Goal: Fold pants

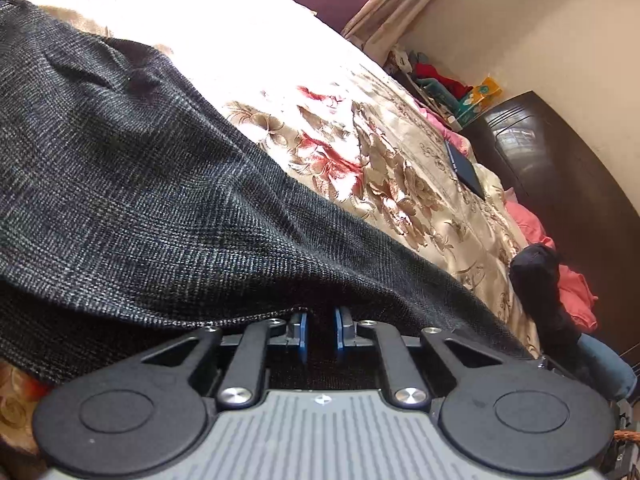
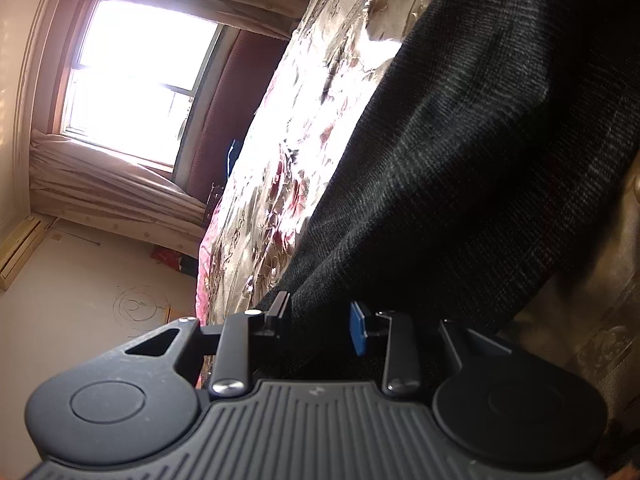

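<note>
The dark grey checked pants (image 1: 132,184) lie across a floral bedspread (image 1: 360,152). In the left wrist view the cloth drapes over my left gripper (image 1: 320,320); its blue-padded fingers (image 1: 302,330) stand close together with the pants' edge between them, fingertips hidden under the fabric. In the right wrist view the pants (image 2: 460,168) run up and away over the bedspread (image 2: 288,152). My right gripper (image 2: 320,316) has its fingers (image 2: 358,328) closed on a thick fold of the pants.
A dark tablet or book (image 1: 466,168) lies on the bed to the right, with pink cloth (image 1: 572,292) and a dark garment (image 1: 536,272) at the bed's edge. A dark cabinet (image 1: 560,184) stands beyond. The right wrist view shows a window (image 2: 136,76) with curtains and the floor (image 2: 88,304).
</note>
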A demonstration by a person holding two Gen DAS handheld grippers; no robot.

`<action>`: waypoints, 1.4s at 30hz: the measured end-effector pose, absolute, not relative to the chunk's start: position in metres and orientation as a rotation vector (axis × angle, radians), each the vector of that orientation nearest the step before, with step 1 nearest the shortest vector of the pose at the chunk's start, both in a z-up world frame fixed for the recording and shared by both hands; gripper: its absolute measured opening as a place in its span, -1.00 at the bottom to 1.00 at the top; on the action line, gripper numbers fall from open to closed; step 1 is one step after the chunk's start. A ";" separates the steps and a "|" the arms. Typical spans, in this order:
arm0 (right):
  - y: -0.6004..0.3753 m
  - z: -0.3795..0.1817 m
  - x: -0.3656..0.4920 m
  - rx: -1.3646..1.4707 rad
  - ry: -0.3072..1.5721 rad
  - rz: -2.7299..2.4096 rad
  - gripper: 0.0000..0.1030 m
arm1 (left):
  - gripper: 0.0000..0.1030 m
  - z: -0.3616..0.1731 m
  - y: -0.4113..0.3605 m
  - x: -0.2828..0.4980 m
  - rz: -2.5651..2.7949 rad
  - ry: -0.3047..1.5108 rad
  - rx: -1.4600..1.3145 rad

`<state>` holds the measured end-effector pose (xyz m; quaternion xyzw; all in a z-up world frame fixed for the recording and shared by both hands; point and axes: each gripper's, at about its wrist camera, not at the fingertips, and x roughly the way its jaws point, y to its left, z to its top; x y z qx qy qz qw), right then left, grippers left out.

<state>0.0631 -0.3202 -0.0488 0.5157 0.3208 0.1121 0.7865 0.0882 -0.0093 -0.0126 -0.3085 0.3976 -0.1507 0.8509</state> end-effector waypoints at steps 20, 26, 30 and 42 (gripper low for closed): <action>-0.322 -0.036 0.054 1.085 0.721 0.158 -0.91 | -0.54 0.027 -0.027 0.029 -0.490 0.806 -0.041; -0.319 -0.025 0.060 1.079 0.715 0.179 -0.91 | -0.34 0.022 -0.061 0.021 -0.410 0.624 0.342; -0.321 -0.025 0.064 1.075 0.724 0.177 -0.91 | -0.34 0.011 -0.076 0.037 -0.417 0.620 0.385; -0.318 -0.018 0.067 1.056 0.745 0.177 -0.91 | -0.31 -0.006 -0.103 0.026 -0.453 0.576 0.549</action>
